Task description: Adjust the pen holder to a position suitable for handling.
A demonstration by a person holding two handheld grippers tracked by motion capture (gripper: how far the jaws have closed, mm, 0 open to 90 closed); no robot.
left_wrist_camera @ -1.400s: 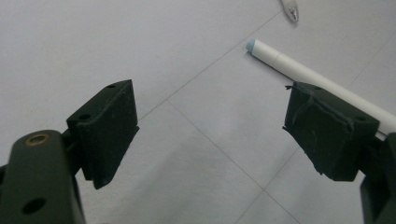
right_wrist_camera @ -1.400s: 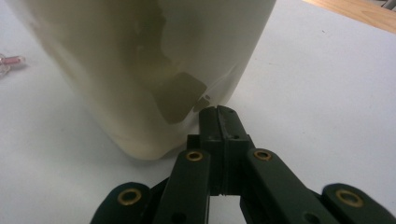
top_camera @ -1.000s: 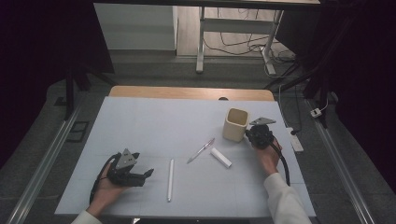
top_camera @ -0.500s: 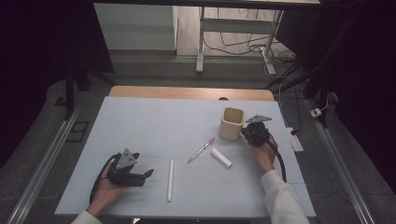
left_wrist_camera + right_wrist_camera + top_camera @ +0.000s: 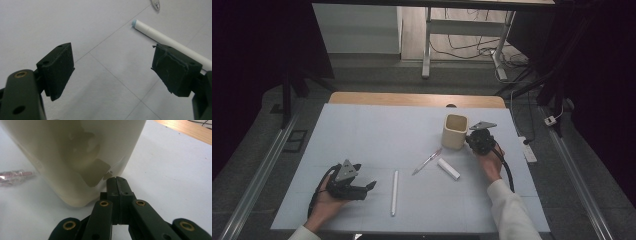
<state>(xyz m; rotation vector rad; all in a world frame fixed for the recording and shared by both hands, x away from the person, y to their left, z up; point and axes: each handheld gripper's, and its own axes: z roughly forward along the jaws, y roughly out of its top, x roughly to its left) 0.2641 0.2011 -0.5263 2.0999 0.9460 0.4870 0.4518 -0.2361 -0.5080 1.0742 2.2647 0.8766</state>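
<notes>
The cream cup (image 5: 455, 131) stands on the tabletop (image 5: 377, 130), its inside hard to make out. The right hand-held gripper (image 5: 116, 181), jaws pressed together, touches its wall; the left hand-held gripper (image 5: 112, 72) gapes wide, well away.

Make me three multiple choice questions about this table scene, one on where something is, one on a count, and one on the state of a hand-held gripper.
1. Where is the cream cup relative to the right hand-held gripper?
A. Right beside its tips
B. At the far left edge of the mat
C. Stacked on the long white stick

2. How many loose slim items lie on the mat between the two hands?
A. One
B. Three
C. Six

3. How do the jaws of the left hand-held gripper stand?
A. Shut on a pen
B. Shut on nothing
C. Open, nothing between them

Answers:
1 A, the cup wall stands just ahead of the shut tips.
2 B, long white stick, pink pen, short white tube.
3 C, bare mat shows between the pads.
</notes>
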